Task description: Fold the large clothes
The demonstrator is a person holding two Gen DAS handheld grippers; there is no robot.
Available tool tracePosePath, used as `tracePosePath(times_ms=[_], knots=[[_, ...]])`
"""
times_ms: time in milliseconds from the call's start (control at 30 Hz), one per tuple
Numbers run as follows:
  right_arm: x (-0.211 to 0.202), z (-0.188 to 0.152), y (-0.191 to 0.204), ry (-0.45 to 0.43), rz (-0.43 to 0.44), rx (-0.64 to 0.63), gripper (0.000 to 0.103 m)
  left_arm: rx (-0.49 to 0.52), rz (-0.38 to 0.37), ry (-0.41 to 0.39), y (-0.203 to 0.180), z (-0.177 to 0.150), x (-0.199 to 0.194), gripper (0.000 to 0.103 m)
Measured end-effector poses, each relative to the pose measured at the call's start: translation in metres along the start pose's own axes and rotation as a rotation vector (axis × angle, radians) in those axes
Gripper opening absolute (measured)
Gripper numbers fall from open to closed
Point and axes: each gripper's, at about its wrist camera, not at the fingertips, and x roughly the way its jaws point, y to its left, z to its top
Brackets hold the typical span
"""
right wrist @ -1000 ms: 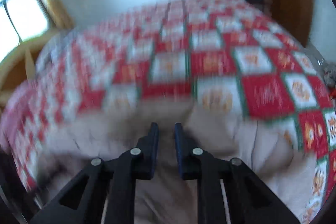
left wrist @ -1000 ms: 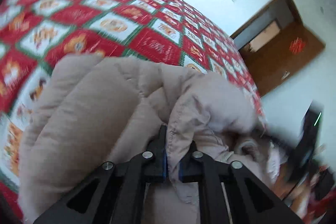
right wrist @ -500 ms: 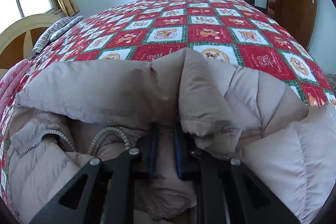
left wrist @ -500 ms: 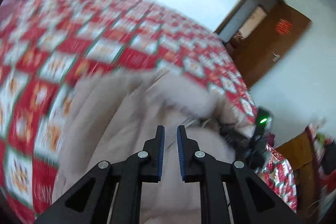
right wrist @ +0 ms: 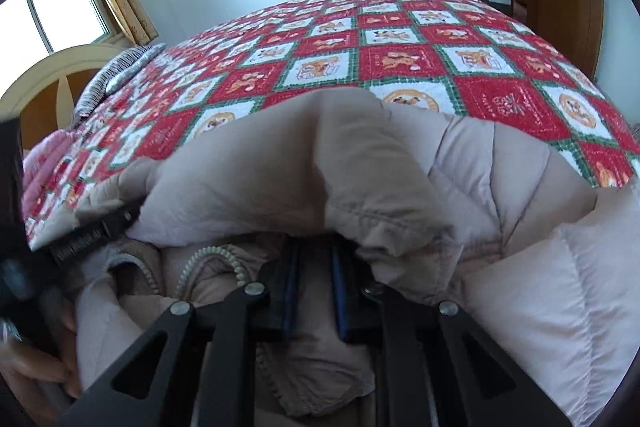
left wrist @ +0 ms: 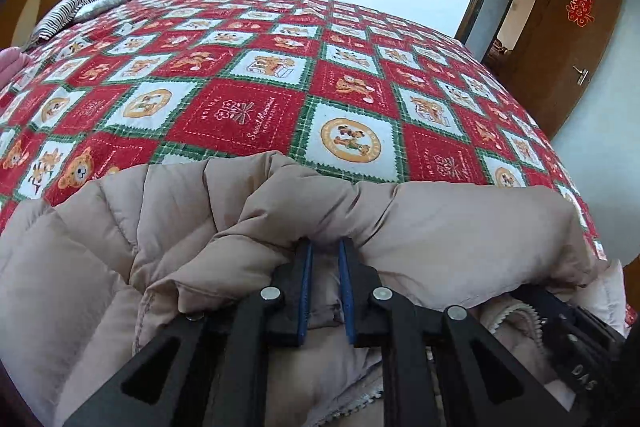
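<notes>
Left tongs (left wrist: 325, 251): jaws nearly together, tips tucked under a rolled edge of the beige puffer coat (left wrist: 460, 223); cloth lies between the blue pads, reads as a pinch on the coat.
Right tongs (right wrist: 313, 247): also nearly closed, tips buried under the coat's folded-over flap, fabric between the pads; gripping the coat, by the look of it.
Coat: bunched at the near edge of the bed, quilted panels doubled over, zipper teeth (right wrist: 208, 255) showing in the open front below the flap.
Step in hand: likely carrying the gathered edge over to make a fold.
Doing it well: keep both pinches level and pull evenly so the padded layers do not slide; lay the edge flat, zipper inside.
Bedspread (left wrist: 248, 107): red and white check, bare beyond the coat.
Far end: striped pillow (left wrist: 80, 7), wooden door (left wrist: 568, 47) open.
</notes>
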Motion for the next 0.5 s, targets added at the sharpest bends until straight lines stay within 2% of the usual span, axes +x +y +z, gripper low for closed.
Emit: tracePosePath(times_ms=[67,133,167,233,300,333,367,433,467,500], knots=[[-0.005,0.002,0.001,0.009,0.015,0.007,0.022,0.011,0.013,-0.002,-0.001,-0.002,0.002,0.014],[-0.022,0.01,0.004,-0.001,0.072,0.023,0.026,0.017,0.016,-0.005,-0.002,-0.001,0.002,0.014],[-0.037,0.017,0.005,-0.049,0.099,0.031,0.026,0.015,0.012,-0.007,-0.003,-0.001,0.002,0.014],[-0.063,0.033,0.006,-0.159,0.103,0.042,0.033,0.005,0.0,-0.007,-0.001,0.0,0.002,0.013],[-0.076,0.051,0.005,-0.239,0.068,0.049,0.068,-0.001,-0.007,-0.008,-0.004,-0.001,0.001,0.013],[-0.073,0.061,0.002,-0.24,0.028,0.054,0.073,0.0,-0.006,-0.008,-0.004,-0.001,0.001,0.013],[-0.059,0.07,-0.004,-0.197,-0.014,0.067,0.071,0.002,-0.004,-0.009,-0.005,-0.002,0.0,0.013],[-0.031,0.072,-0.014,-0.093,-0.054,0.071,0.042,0.001,-0.007,-0.01,-0.005,-0.002,0.001,0.013],[-0.012,0.067,-0.018,-0.014,-0.076,0.063,0.021,-0.003,-0.015,-0.01,-0.005,-0.002,0.001,0.013],[0.011,0.053,-0.023,0.074,-0.074,0.052,0.021,-0.008,-0.026,-0.013,-0.004,-0.002,0.0,0.014]])
